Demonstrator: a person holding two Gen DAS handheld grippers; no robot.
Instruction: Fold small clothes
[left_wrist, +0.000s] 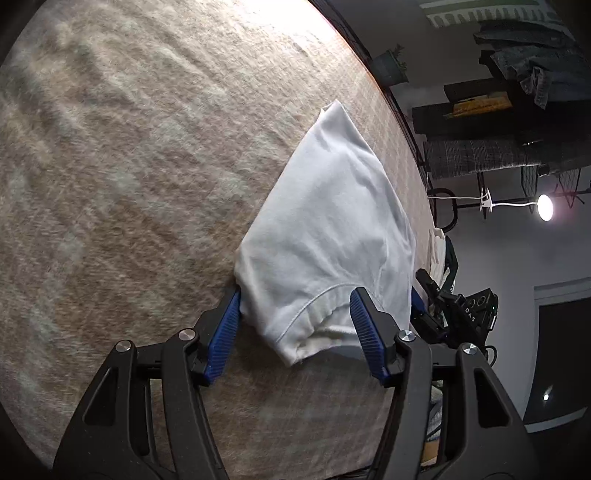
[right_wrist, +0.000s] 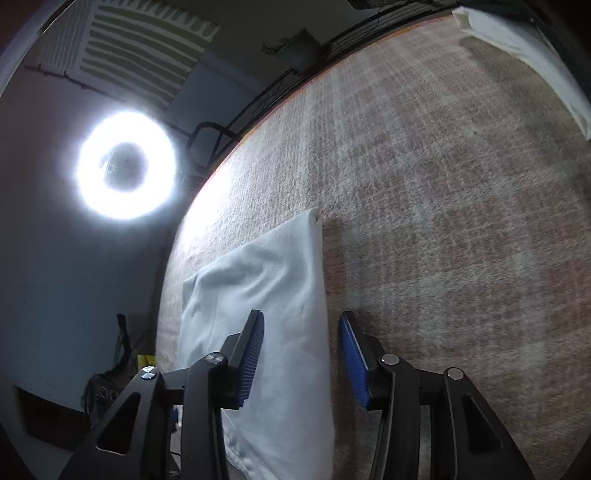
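A small white garment lies folded on a beige checked blanket, close to the blanket's right edge. Its collar end with a stitched neckline points toward me. My left gripper is open, with its blue pads standing either side of that collar end and not pressing the cloth. In the right wrist view the same white garment runs away from me. My right gripper is open astride its long right edge, the left pad over the cloth and the right pad over bare blanket.
The blanket's edge curves along the left, with a bright ring light beyond it. Another white cloth lies at the far right corner. Dark shelves with folded clothes and a small lamp stand past the edge.
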